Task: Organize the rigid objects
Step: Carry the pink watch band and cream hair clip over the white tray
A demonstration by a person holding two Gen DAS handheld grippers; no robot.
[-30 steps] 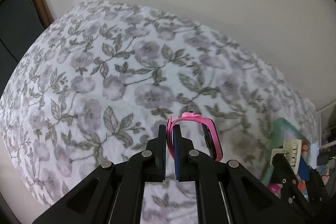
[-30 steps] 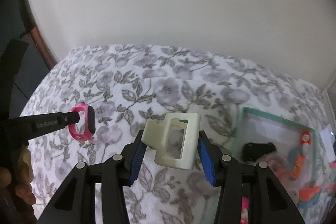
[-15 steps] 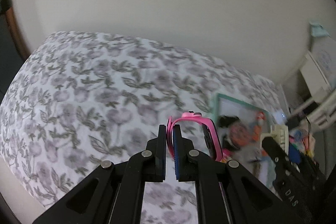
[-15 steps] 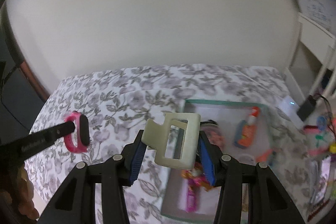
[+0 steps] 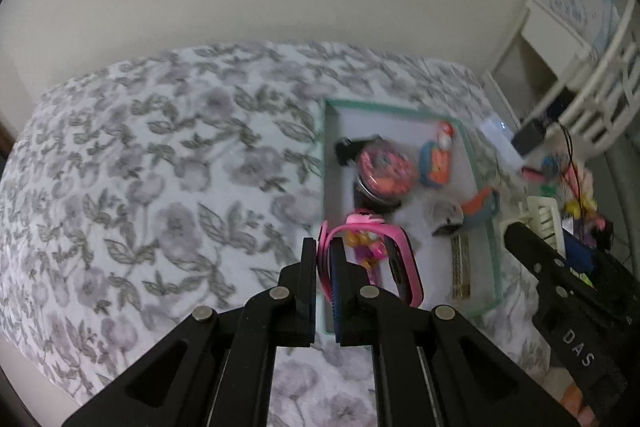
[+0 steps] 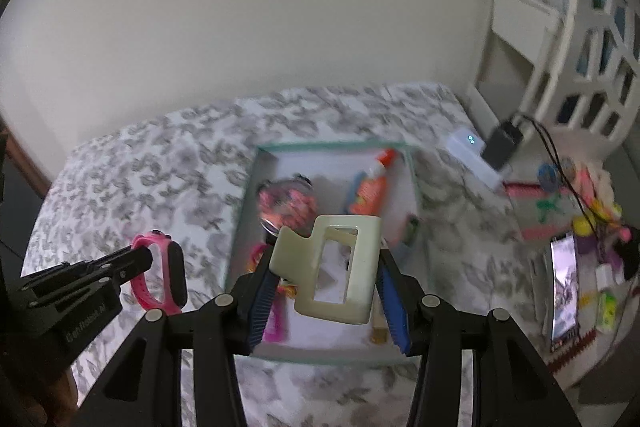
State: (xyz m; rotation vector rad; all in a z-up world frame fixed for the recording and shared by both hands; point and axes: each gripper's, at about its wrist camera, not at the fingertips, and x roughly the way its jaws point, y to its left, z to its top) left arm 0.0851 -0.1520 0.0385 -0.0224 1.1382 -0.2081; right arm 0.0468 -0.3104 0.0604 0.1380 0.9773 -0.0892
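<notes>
Above the floral cloth [image 5: 168, 187], the left gripper [image 5: 324, 251] pinches the strap of a pink watch [image 5: 384, 259] at the tray's [image 5: 325, 131] near left corner. Right gripper [image 6: 326, 267] clamps a cream hair clip [image 6: 340, 267] over the tray interior. Inside lie a round pink toy [image 6: 286, 205], an orange glue bottle [image 6: 372, 191] and smaller blurred items. Right of the tray: a white box [image 6: 472, 155], a black cable [image 6: 560, 163], a phone [image 6: 564, 291] and bright clutter.
</notes>
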